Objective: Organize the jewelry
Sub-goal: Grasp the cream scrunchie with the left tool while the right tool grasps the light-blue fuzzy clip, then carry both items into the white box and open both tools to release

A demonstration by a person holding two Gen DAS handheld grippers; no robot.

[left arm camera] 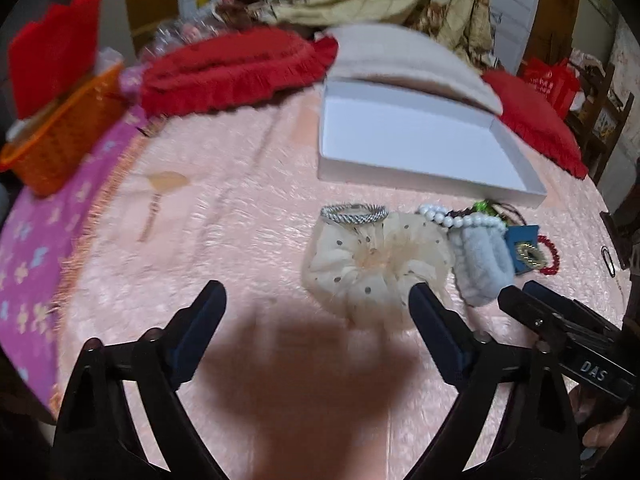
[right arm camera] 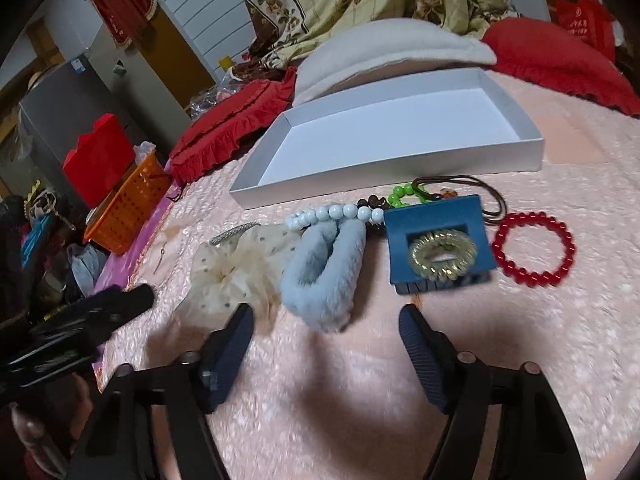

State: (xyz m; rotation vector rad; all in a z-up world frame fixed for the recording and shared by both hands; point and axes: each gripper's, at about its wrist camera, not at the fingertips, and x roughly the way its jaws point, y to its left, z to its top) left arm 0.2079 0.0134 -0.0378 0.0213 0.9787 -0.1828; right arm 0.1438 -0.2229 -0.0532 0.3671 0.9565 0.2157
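An empty white box [left arm camera: 408, 140] [right arm camera: 384, 136] lies on the pink bedspread. In front of it sit a cream dotted scrunchie [left arm camera: 376, 268] [right arm camera: 232, 272], a silver bangle [left arm camera: 354, 214], a white bead bracelet [right arm camera: 332, 213], a fluffy light-blue hair claw [left arm camera: 482, 264] [right arm camera: 324, 276], a blue hair claw [right arm camera: 436, 248] with a gold coil tie [right arm camera: 442, 256] on it, and a red bead bracelet [right arm camera: 534, 248]. My left gripper [left arm camera: 318, 296] is open just short of the scrunchie. My right gripper [right arm camera: 326, 318] is open just short of the fluffy claw.
An orange basket [left arm camera: 60, 140] [right arm camera: 128, 212] with a red box stands at the left. Red cushions [left arm camera: 232, 68] [right arm camera: 560, 60] and a cream pillow [right arm camera: 396, 52] lie behind the white box. A purple cloth [left arm camera: 36, 248] covers the left edge.
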